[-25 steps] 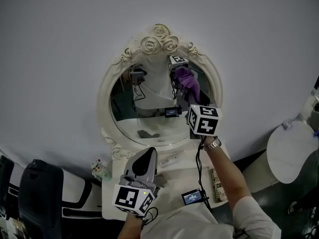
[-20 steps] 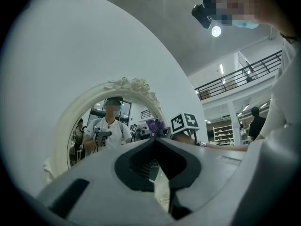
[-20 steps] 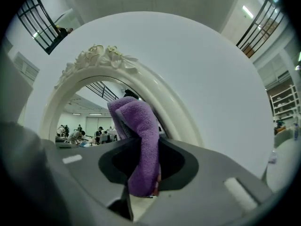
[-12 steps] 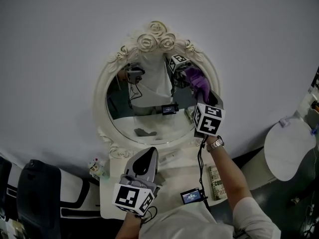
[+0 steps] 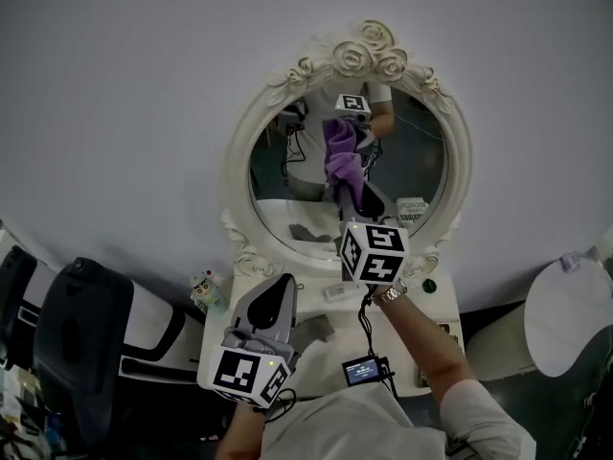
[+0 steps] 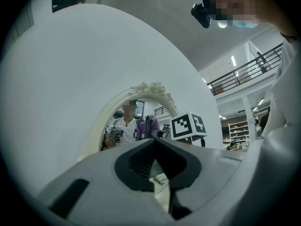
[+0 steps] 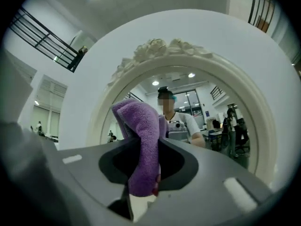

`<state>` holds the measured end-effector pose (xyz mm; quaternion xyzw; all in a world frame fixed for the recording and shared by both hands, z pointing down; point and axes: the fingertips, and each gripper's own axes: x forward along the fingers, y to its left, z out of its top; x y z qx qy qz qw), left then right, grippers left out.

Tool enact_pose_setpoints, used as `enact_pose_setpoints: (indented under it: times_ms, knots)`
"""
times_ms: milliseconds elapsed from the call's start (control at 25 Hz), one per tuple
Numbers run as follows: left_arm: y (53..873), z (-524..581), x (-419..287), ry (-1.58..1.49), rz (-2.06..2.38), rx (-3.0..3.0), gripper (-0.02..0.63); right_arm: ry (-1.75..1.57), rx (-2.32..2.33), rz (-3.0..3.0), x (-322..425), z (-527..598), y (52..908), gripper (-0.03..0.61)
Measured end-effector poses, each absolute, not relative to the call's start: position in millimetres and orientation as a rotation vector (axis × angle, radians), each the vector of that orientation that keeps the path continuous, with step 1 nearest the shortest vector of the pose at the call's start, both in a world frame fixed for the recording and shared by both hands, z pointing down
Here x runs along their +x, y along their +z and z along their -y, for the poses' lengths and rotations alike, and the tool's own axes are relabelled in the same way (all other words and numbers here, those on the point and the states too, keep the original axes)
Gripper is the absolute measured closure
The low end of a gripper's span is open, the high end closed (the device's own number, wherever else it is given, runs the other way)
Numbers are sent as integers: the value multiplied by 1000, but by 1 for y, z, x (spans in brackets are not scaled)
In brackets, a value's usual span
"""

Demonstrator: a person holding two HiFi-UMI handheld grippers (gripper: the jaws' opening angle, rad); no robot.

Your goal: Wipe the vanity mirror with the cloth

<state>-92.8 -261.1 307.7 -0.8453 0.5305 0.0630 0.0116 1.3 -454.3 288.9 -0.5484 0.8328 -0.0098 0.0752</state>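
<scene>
Notes the left tool at lower left, low over the white worktop, jaws closed tip to tip with nothing between them. Notes at centre the oval vanity mirror in its white rose-topped frame, upright at the back of the worktop against a pale wall. Finds the right tool raised to the glass, jaws clamped on the purple cloth, which is folded over and meets its own reflection near the middle of the mirror.
</scene>
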Motion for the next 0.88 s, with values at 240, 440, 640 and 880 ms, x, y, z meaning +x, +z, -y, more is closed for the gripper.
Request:
enact_pose_setpoints:
  times_ms: [240, 440, 640, 880]
  knots:
    - [312, 236, -146, 195, -1882, -2483, 607, -72, -1464, -2680, -93, 457, 314, 472]
    - [318, 215, -181, 159, -2049, -2360, 607, -137, -1360, -2758, -151, 460, 327, 472]
    - [326, 202, -197, 123, -2163, -2283, 607, -174, -1356, -2755, -170, 472, 334, 474]
    - [328, 203, -194, 95, -2164, -2276, 607, -138, -1392, -2721, -155, 479, 333, 474]
